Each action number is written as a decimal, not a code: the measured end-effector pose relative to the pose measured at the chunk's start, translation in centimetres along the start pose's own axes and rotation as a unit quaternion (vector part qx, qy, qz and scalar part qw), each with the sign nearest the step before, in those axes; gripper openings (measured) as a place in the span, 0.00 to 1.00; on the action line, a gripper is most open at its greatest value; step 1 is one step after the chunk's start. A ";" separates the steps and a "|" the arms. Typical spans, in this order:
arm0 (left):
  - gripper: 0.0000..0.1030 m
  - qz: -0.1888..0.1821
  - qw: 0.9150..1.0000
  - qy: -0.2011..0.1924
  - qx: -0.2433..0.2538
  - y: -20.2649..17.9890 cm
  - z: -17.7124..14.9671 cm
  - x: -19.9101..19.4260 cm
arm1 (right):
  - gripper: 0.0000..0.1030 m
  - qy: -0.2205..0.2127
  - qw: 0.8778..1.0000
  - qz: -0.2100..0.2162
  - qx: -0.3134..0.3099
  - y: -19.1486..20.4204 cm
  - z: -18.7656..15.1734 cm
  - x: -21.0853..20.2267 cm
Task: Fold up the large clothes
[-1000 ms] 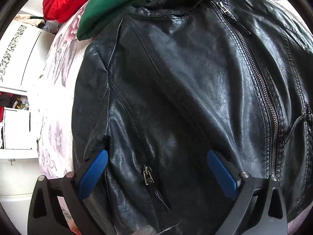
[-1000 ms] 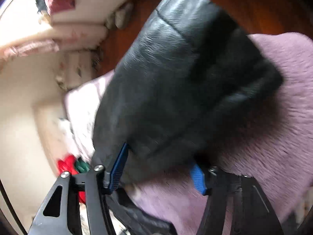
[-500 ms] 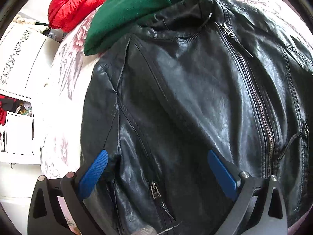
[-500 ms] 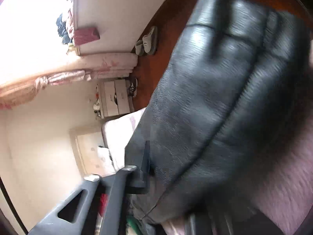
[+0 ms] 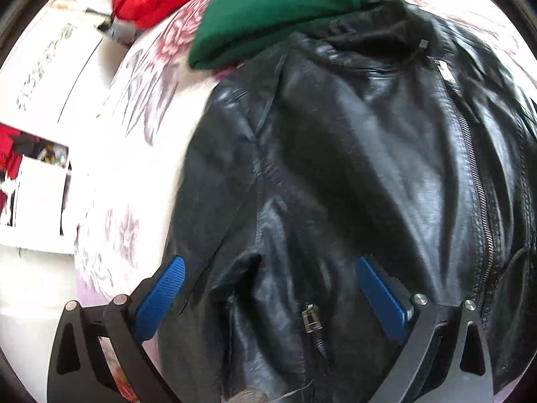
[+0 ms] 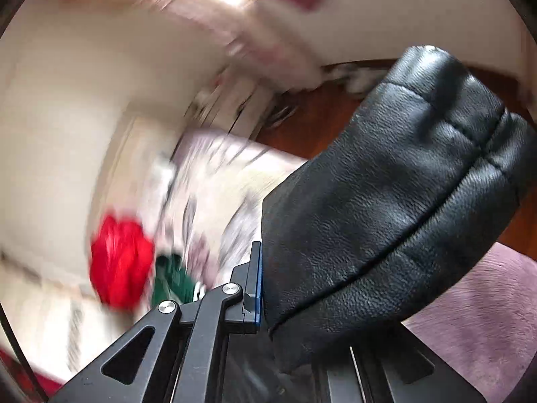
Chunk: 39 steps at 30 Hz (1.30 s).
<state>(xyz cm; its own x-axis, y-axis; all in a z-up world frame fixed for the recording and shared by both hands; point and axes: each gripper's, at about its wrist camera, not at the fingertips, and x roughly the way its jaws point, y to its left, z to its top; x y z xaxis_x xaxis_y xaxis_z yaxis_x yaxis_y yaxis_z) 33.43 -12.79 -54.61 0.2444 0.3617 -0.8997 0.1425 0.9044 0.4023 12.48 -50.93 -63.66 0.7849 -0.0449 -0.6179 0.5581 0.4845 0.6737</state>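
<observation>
Floral bedspread [image 5: 141,77]: green top [image 5: 278,10] overlaps jacket [image 5: 352,184]; left claw [image 5: 268,299] open, right claw [image 6: 268,288] clamps sleeve [image 6: 386,208].

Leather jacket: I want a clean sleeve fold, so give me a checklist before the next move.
1. Right tool clamped on the black sleeve: ok.
2. Sleeve lifted off the bedspread: ok.
3. Left tool open, gripping nothing: ok.
4. Jacket body lying flat, zipper closed: ok.
5. Green garment clear of the collar: not ok, it touches.
6. Sleeve's landing spot: cannot tell.
</observation>
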 end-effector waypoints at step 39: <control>1.00 0.018 0.984 0.071 -0.164 13.3 -7.9 0.8 | 0.49 0.295 0.903 -0.238 -0.203 2.5 -14.5 12.4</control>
<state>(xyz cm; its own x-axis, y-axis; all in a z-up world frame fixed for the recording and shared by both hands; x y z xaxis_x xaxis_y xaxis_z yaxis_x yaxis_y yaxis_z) 27.97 1.36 -51.32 0.1034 0.4026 -0.9095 -0.1858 0.9062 0.3800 19.73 -37.62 -75.55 0.1357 0.0830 -0.9873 0.5555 0.8187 0.1452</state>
